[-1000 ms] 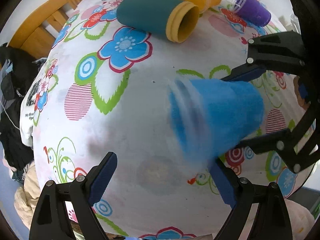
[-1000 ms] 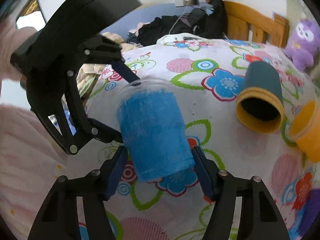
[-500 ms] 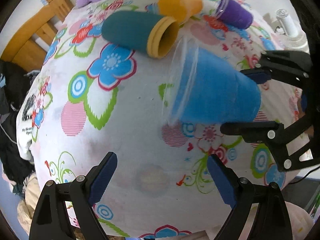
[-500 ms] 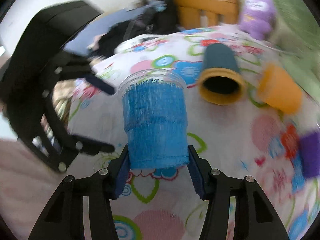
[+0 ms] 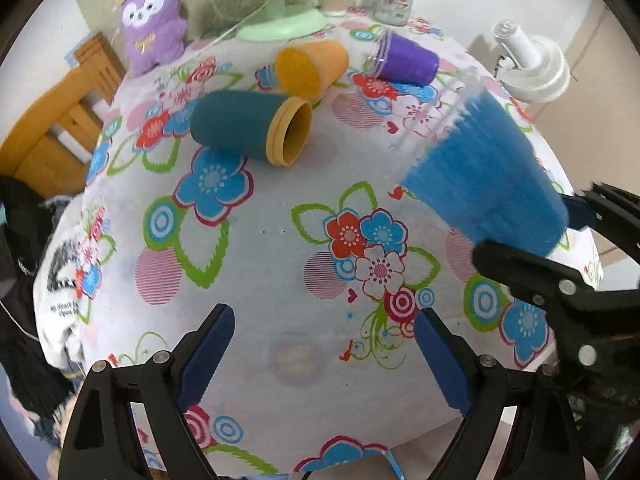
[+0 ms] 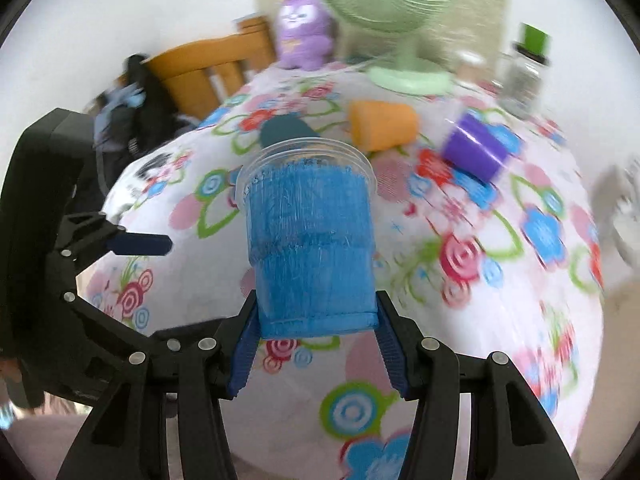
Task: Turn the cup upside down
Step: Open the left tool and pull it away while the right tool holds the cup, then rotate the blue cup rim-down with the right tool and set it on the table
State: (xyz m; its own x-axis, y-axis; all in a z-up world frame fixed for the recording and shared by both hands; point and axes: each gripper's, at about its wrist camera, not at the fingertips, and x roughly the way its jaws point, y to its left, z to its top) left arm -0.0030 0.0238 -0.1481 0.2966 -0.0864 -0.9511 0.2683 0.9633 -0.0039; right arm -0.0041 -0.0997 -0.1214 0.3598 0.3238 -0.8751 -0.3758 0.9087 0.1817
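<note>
The right gripper (image 6: pixel 316 356) reaches up from the bottom of its own view, its 2 blue-padded fingers (image 6: pixel 244 356) clamped on the base of the blue cup (image 6: pixel 312 248). The cup sits at the centre of that frame, held off the flowered tablecloth (image 6: pixel 460 320), with its clear rim pointing away from the camera toward the upper part of the frame. In the left wrist view the same cup (image 5: pixel 488 184) lies tilted at the right side of the frame, rim toward the upper left, with the right gripper's black linkage coming in from the right edge.

The left gripper (image 5: pixel 324 356) enters from the bottom of its view, spread wide with nothing between its 2 fingers, above the cloth (image 5: pixel 260 264).

A teal cup (image 5: pixel 240 128), an orange cup (image 5: pixel 308 68) and a purple cup (image 5: pixel 408 60) lie on their sides in the upper half of that frame.
</note>
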